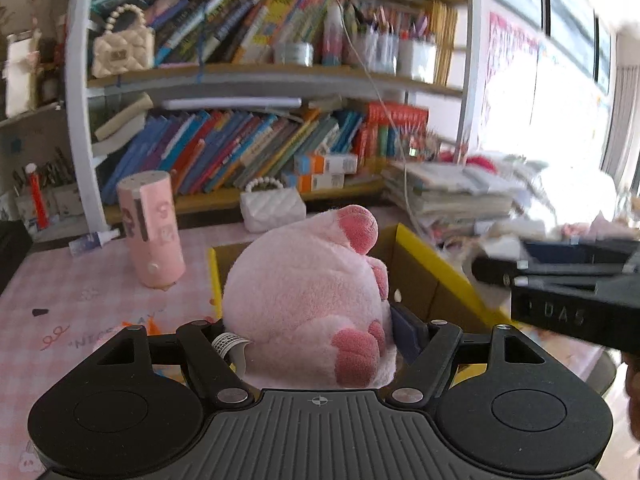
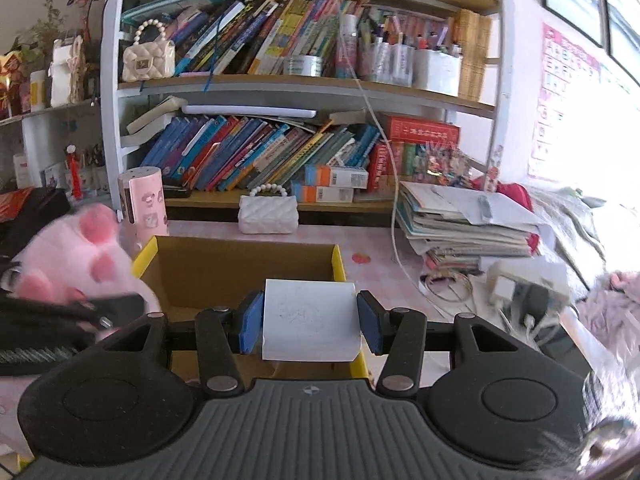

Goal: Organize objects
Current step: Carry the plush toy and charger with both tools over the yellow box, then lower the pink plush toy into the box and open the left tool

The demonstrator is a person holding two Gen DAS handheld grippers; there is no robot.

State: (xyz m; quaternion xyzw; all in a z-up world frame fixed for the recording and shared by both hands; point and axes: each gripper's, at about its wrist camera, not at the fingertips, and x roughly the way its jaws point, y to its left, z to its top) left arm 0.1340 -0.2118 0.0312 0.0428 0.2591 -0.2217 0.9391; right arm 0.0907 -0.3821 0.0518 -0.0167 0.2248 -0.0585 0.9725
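My left gripper is shut on a pink plush toy and holds it over the left part of a cardboard box with yellow edges. The toy also shows at the left of the right wrist view. My right gripper is shut on a white rectangular object and holds it above the box's front edge. The box interior that shows looks bare. The right gripper's body shows at the right of the left wrist view.
A pink cylinder and a white quilted purse stand on the pink checked tablecloth behind the box. A bookshelf fills the back. A stack of papers and chargers with cables lie at the right.
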